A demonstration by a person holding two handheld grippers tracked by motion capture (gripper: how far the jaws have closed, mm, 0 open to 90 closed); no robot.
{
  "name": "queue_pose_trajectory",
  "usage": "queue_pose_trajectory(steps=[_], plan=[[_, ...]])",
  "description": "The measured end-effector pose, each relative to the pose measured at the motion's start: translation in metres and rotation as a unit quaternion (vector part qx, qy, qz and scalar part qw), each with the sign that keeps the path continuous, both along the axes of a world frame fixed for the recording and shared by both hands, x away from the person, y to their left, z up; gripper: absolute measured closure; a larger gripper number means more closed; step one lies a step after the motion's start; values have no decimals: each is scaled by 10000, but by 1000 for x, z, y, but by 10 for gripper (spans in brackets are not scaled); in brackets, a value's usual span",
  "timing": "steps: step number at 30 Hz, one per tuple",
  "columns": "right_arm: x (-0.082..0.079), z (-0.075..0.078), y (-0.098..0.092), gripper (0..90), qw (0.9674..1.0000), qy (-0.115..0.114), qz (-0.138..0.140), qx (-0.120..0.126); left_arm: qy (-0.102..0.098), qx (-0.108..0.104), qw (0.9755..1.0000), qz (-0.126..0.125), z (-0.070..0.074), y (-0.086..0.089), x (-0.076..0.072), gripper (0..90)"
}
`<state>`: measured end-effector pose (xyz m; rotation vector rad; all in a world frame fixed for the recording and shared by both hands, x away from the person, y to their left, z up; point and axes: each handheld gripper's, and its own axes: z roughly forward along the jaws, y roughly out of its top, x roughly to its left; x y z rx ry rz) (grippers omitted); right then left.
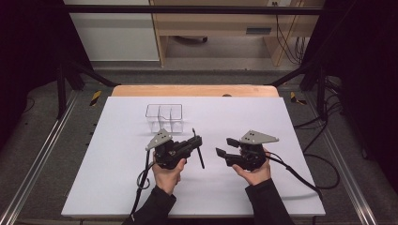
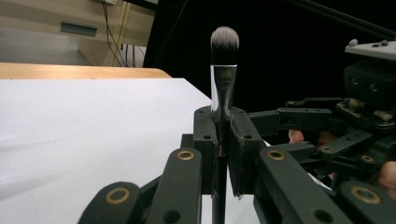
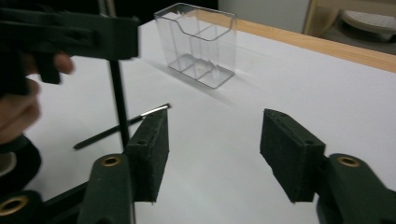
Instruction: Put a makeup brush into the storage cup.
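My left gripper [image 1: 198, 140] is shut on a makeup brush [image 2: 224, 46] with a black handle, a silver ferrule and dark, pale-tipped bristles. The brush stands upright between the pads, with its handle [image 1: 201, 157] reaching down toward the white table. To its right, my right gripper [image 1: 224, 146] faces it with jaws open. In the right gripper view the right gripper [image 3: 217, 140] has only bare table between its pads. A clear plastic organizer [image 1: 164, 117] with several compartments stands behind the left gripper, also seen as the organizer [image 3: 201, 44].
A thin dark stick with a pale tip [image 3: 121, 128] lies flat on the white sheet [image 1: 117, 178] beside the right gripper's left pad. The table's wooden back edge [image 1: 195, 90] runs beyond the organizer. Black cables trail from both grippers toward the front.
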<state>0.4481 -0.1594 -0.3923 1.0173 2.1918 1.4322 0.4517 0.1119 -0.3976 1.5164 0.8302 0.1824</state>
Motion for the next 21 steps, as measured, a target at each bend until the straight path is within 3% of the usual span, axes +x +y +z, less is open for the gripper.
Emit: queue_pose_trajectory(steps=[8,15,21], plan=[[4,-4,-8,255,9992,-7,-371,-145,-168,83,9998,41,13,17,-2,827],[5,-7,-11,191,9979,3,-556,-329,-303,249,9991,138,21,33,-4,826],[6,-8,-14,154,9975,67,-636,-315,-335,318,9985,284,26,48,-3,826]])
